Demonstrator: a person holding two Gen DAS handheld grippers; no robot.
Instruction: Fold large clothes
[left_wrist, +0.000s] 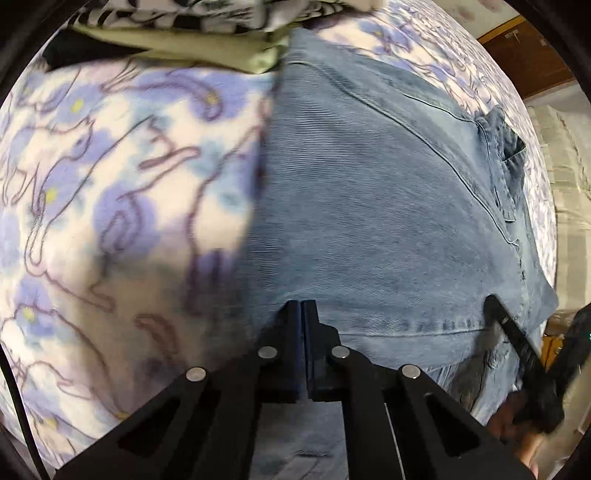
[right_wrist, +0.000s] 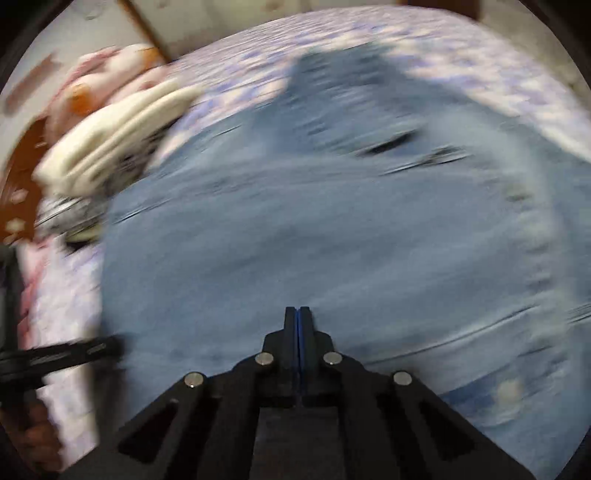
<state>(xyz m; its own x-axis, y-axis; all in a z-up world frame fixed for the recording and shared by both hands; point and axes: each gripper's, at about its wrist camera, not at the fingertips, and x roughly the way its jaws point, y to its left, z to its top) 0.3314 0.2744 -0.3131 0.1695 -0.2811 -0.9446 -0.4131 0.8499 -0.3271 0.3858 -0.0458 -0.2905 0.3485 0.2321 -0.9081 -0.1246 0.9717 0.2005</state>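
Observation:
Light blue jeans (left_wrist: 369, 184) lie flat on a bed with a blue-flowered cover (left_wrist: 110, 184). In the left wrist view, my left gripper (left_wrist: 302, 303) points down at the denim just above a stitched hem. Its pads are pressed together and no cloth shows between them. My right gripper (left_wrist: 493, 301) comes in from the right at the same hem. The right wrist view is blurred. There the jeans (right_wrist: 295, 240) fill the middle and my right gripper (right_wrist: 297, 308) is shut over them with nothing visible between its pads. My left gripper (right_wrist: 110, 345) reaches in from the left edge of that view.
An olive cloth (left_wrist: 221, 48) and a black-and-white patterned cloth (left_wrist: 184, 11) are piled beyond the jeans. Cream folded cloth (right_wrist: 122, 129) and pink fabric (right_wrist: 110, 70) lie at the far left. Brown wood (left_wrist: 517, 55) stands behind the bed. A hand (right_wrist: 33, 435) holds the left gripper.

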